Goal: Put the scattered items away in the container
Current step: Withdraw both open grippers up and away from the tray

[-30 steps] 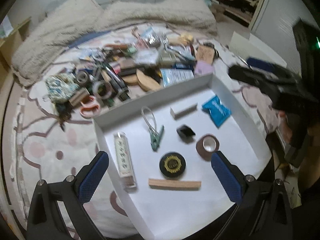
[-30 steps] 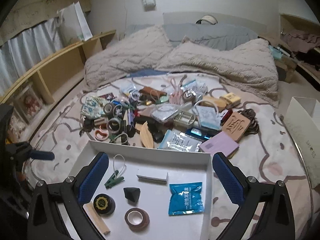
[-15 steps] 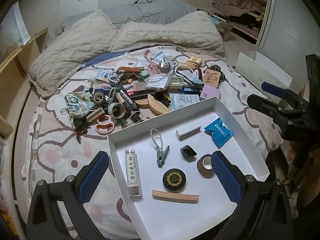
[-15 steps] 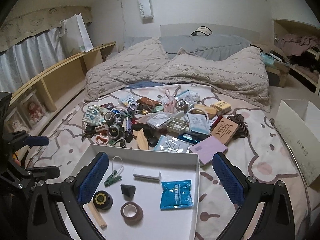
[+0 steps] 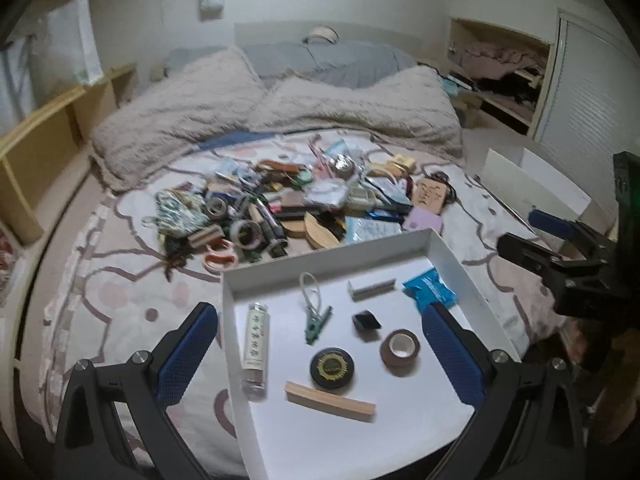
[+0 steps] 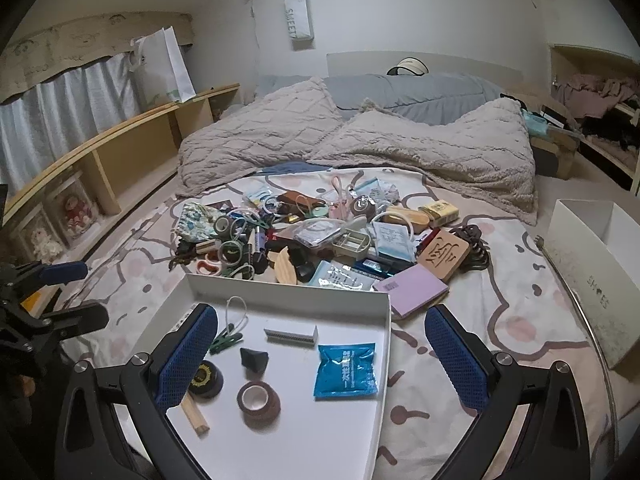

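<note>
Beyond the far wall of the white tray [image 6: 280, 282], where the scattered pile [image 6: 320, 236] lies, carry your right gripper [image 6: 322, 354], jaws wide and empty like the left gripper [image 5: 320, 354], down onto one separate piece such as the purple pad [image 6: 414, 292].

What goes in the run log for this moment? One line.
left hand-held gripper: open, empty | right hand-held gripper: open, empty | white tray: partly filled | pile: still on bed
</note>
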